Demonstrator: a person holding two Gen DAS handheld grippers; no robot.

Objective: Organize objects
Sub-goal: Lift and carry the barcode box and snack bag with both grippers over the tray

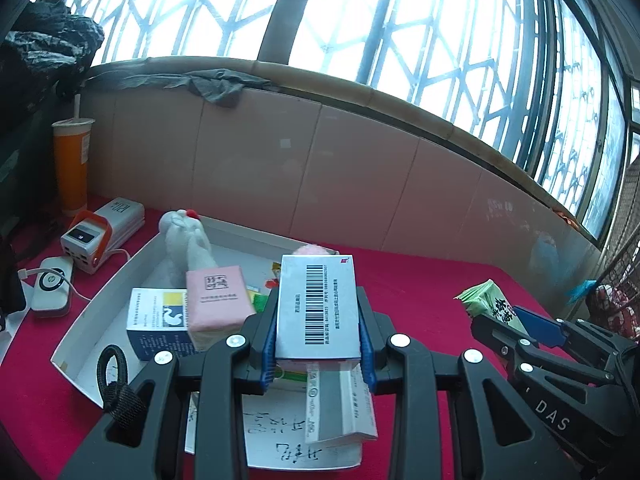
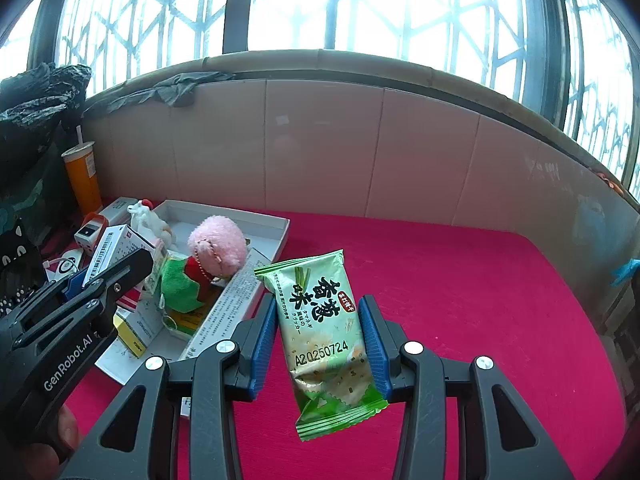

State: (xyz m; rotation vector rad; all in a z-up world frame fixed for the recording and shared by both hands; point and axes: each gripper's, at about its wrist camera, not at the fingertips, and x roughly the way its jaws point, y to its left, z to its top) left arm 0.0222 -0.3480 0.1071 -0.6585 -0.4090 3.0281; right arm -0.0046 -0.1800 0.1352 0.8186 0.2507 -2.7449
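A: Left wrist view first: we are looking along the left gripper (image 1: 319,330), and its blue pads (image 1: 269,344) are pinching a white medicine box (image 1: 317,307), barcode face up, lifted over the white tray (image 1: 100,292).

B: Agreed. Just below the held box we are seeing another flat box (image 1: 340,408) lying on a sheet with handwriting (image 1: 280,440). In the tray we are making out a pink tissue pack (image 1: 218,300) leaning on a blue-and-white box (image 1: 158,320), with a grey plush toy (image 1: 186,240) behind them.

A: On the right wrist view, we are holding the right gripper (image 2: 320,340) closed on a green cracker packet (image 2: 326,340), which is hanging between the pads above the red tablecloth (image 2: 480,300).

B: The packet is sitting just right of the tray's corner, apart from it. Inside the tray we are also seeing a pink plush ball (image 2: 218,246) resting against a green-and-red plush (image 2: 182,284).

A: Outward from there, left of the tray, a white power bank with an orange strap (image 1: 98,232) and a small white device (image 1: 52,284) are lying on the cloth, and an orange cup (image 1: 72,164) is standing by the tiled wall (image 1: 320,168).
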